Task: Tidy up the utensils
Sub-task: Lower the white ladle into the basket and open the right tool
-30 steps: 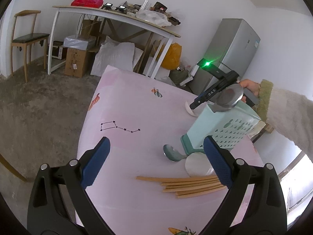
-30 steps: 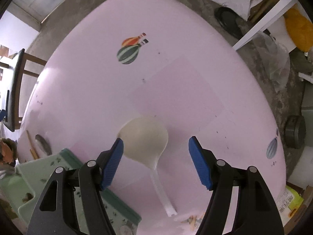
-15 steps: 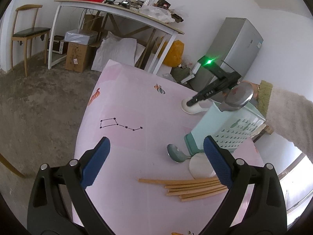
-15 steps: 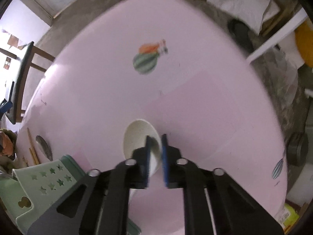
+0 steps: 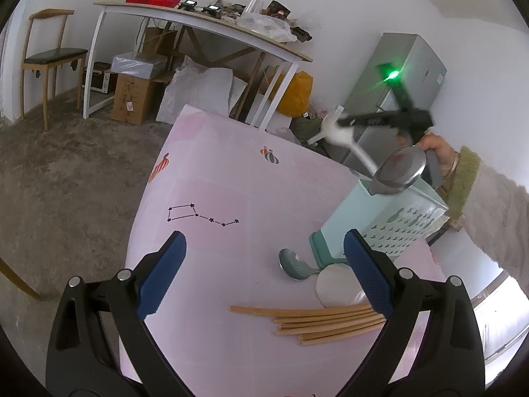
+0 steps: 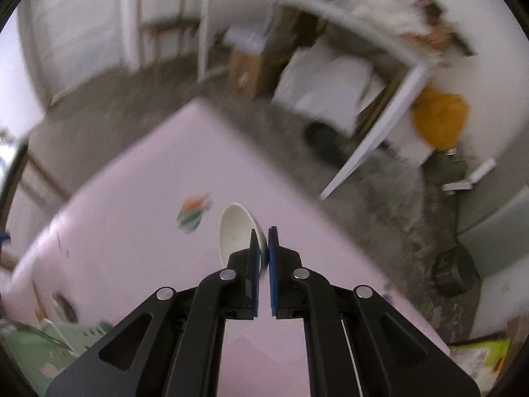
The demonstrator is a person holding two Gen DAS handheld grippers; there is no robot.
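R gripper (image 6: 263,243) pinches the white spoon (image 6: 237,233) by its bowel edge, pads pressed tight on it, held above the pink table (image 6: 132,231). From the left wrist view the spoon hangs over the mint utensil holder (image 5: 390,218). L gripper (image 5: 264,264) is spread wide w/ nothing between; ahead lie chopsticks (image 5: 317,322), a metal spoon (image 5: 294,264) & another white spoon (image 5: 337,286) near the holder's base.

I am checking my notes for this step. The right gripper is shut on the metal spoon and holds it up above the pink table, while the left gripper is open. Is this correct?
Not quite. The right gripper is shut on the white spoon, not the metal one, as the right wrist view shows. The metal spoon lies on the pink table beside the holder. The left gripper is open, as you wrote.
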